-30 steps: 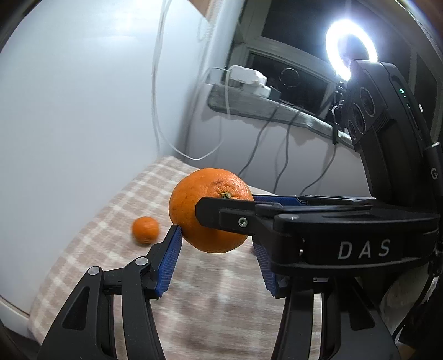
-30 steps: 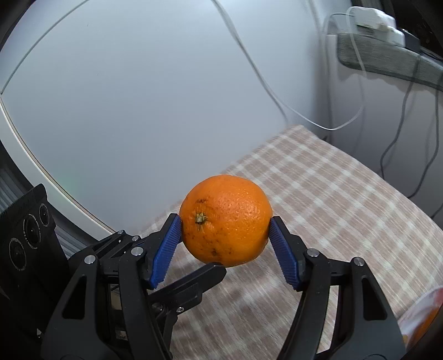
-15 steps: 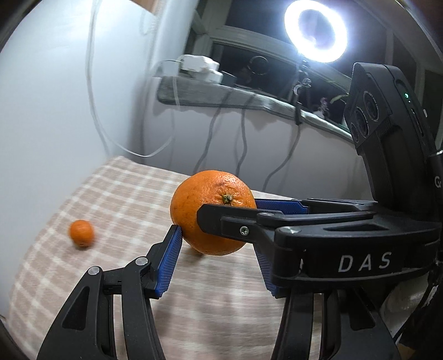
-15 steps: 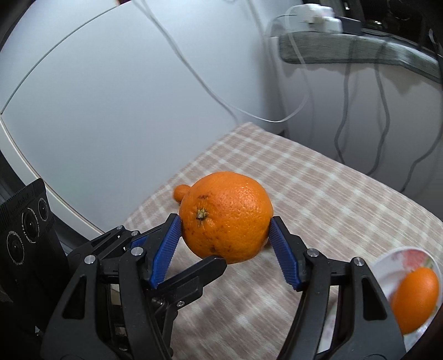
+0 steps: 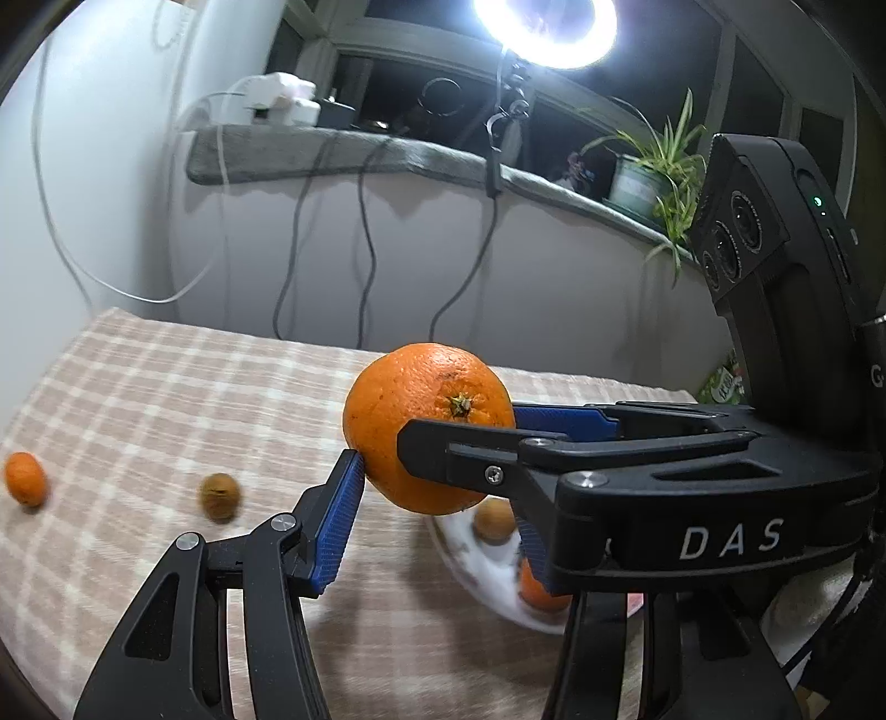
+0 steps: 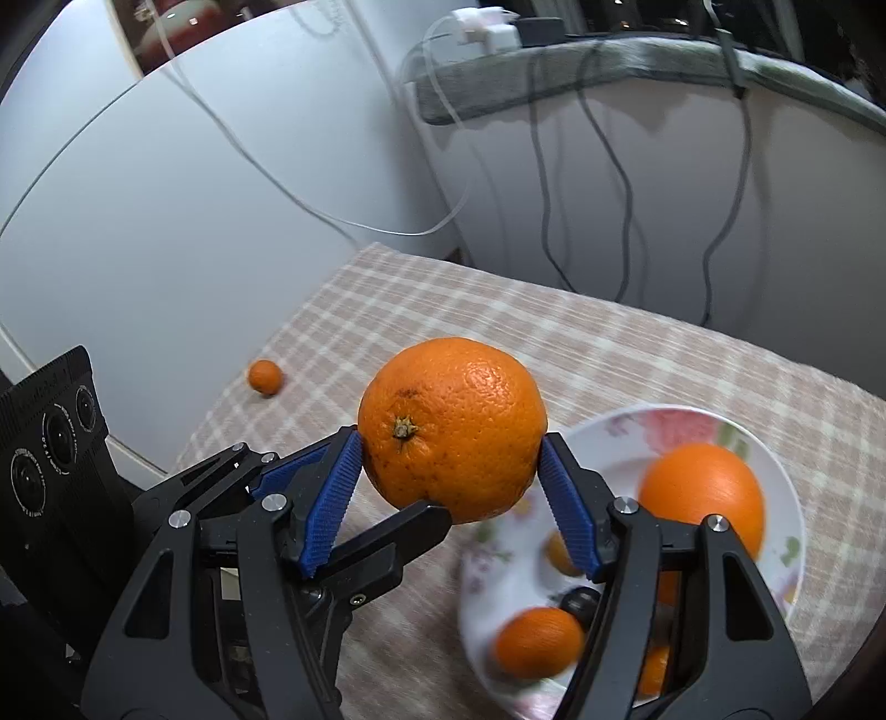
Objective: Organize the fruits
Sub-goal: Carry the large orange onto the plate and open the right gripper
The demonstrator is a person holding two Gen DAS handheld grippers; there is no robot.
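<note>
Both grippers hold one large orange point(image 5: 426, 426) together in the air, above the checked tablecloth. My left gripper point(image 5: 437, 515) is shut on it, my right gripper point(image 6: 451, 487) too, crossing the left one; the orange also shows in the right wrist view point(image 6: 451, 429). A white flowered plate point(image 6: 775, 465) lies below and to the right, holding a big orange point(image 6: 703, 493), a smaller one point(image 6: 537, 642) and other fruits. The plate shows in the left wrist view point(image 5: 476, 565) partly hidden behind the right gripper.
A small mandarin point(image 5: 25, 479) and a brown round fruit point(image 5: 220, 495) lie on the cloth at left. The mandarin shows in the right wrist view point(image 6: 266, 376). Cables hang down the wall behind; a ledge holds chargers, a ring light point(image 5: 545, 25) and a potted plant point(image 5: 648, 177).
Both grippers have swung to the right with the orange. The plate with fruits has come into view below, and the small mandarin has slid to the left.
</note>
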